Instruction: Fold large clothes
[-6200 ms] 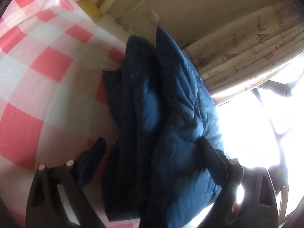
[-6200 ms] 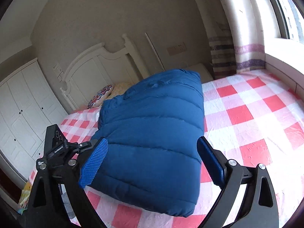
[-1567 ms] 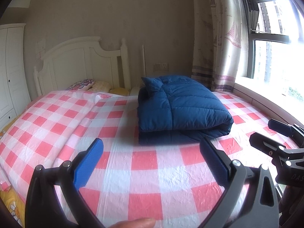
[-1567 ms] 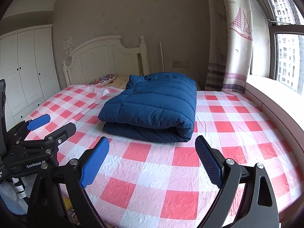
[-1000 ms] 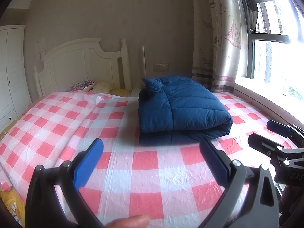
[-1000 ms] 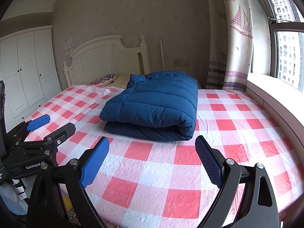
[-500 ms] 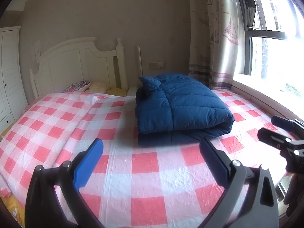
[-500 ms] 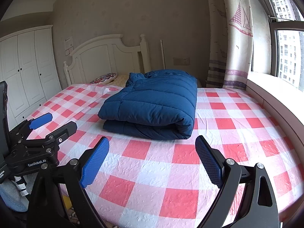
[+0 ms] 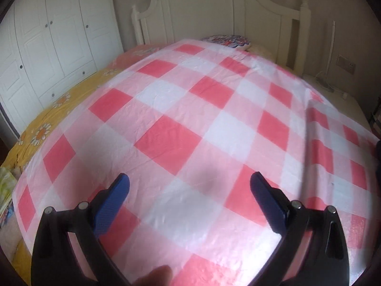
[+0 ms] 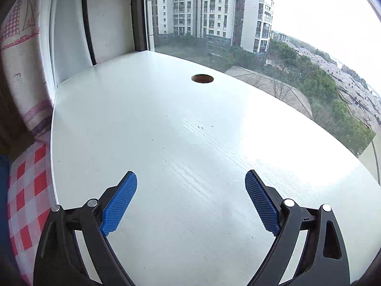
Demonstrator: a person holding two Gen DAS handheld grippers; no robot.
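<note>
The folded blue padded jacket shows only as a dark blue sliver point(image 9: 378, 152) at the right edge of the left wrist view and a blue patch point(image 10: 3, 176) at the left edge of the right wrist view. My left gripper point(image 9: 190, 183) is open over bare pink-and-white checked bed sheet point(image 9: 190, 109), nothing between its blue pads. My right gripper point(image 10: 190, 181) is open too, hanging over a white window ledge point(image 10: 178, 131) with empty jaws. Both grippers are away from the jacket.
A white wardrobe point(image 9: 54, 40) and yellow flowered bedding point(image 9: 47, 119) lie left of the bed; a white headboard point(image 9: 214, 7) and pillow point(image 9: 226, 41) are at its far end. The ledge has a round hole point(image 10: 202, 78), window glass behind it, a curtain point(image 10: 21, 71) to the left. A fingertip point(image 9: 154, 274) shows low.
Both views have swung off the folded jacket, which was centred half a second ago. The left now faces the bare sheet and wardrobe, the right the window ledge. Both grippers stay open.
</note>
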